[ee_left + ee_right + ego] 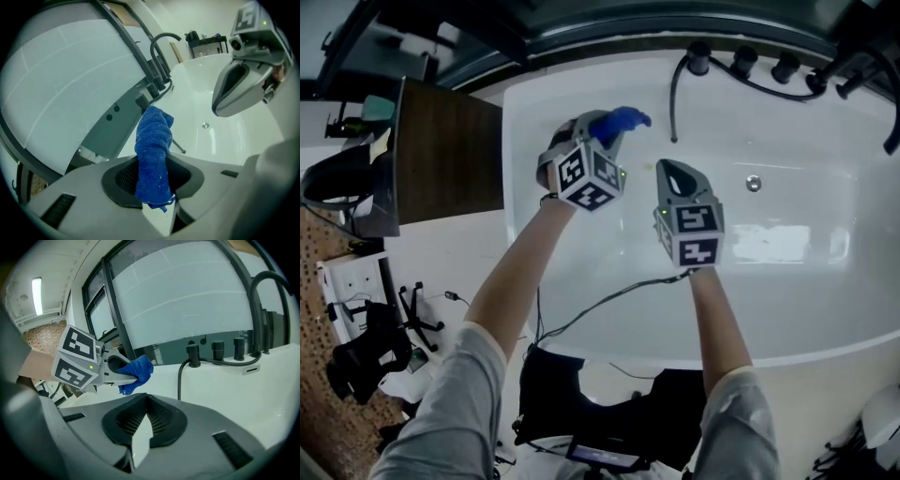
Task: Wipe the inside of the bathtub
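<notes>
1. Clamping the blue cloth [153, 154] in the left gripper [598, 139], jaws pinched tight on its lower end, the rest standing bunched beyond the tips.
2. Hovering above the bathtub [806, 281] near its left end, with the cloth seemingly not yet touching the white inner surface.
3. Carrying nothing in the right gripper [677, 180] - jaws brought together on air, just beside the left.
4. Judging the step ahead: lowering the bunched end until it is flattening against the tub, then sweeping in overlapping strokes from wall down to floor.
5. Minding two risks - the cloth slipping from a narrow pinch, and snagging the black hose [675, 94].
</notes>
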`<action>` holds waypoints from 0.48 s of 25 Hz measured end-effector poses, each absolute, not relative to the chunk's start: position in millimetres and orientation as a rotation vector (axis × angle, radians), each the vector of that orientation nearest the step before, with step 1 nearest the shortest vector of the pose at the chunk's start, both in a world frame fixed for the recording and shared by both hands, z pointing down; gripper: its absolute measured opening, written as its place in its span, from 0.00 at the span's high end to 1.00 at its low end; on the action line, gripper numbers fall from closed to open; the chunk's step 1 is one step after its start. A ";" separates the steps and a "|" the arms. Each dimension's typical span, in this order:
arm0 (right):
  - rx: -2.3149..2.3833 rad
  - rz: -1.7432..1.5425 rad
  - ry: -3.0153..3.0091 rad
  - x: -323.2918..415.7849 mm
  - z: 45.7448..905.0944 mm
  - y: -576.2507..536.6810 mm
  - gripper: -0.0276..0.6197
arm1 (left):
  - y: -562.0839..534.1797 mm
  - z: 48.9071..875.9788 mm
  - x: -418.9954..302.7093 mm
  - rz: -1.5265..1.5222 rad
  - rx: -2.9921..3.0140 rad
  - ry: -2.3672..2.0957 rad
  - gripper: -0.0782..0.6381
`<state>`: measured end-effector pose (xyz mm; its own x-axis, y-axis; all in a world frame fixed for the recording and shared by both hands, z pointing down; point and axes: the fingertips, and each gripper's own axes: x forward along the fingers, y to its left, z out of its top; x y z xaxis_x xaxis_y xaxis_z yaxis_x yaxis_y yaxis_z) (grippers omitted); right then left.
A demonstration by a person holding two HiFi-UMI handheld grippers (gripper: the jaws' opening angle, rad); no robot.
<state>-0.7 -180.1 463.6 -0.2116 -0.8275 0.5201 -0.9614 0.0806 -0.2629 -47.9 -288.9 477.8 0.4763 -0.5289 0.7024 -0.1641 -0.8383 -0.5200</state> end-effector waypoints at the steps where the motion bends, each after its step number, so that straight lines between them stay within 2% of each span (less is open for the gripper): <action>1: 1.806 0.809 -2.117 0.4 472.6 -186.8 0.94 | -297.7 486.9 -45.1 -1.313 -2.324 0.584 0.71; 12: 1.836 0.790 -2.131 6.5 545.4 -230.9 0.94 | -354.6 541.3 -19.8 -1.307 -2.075 0.556 0.71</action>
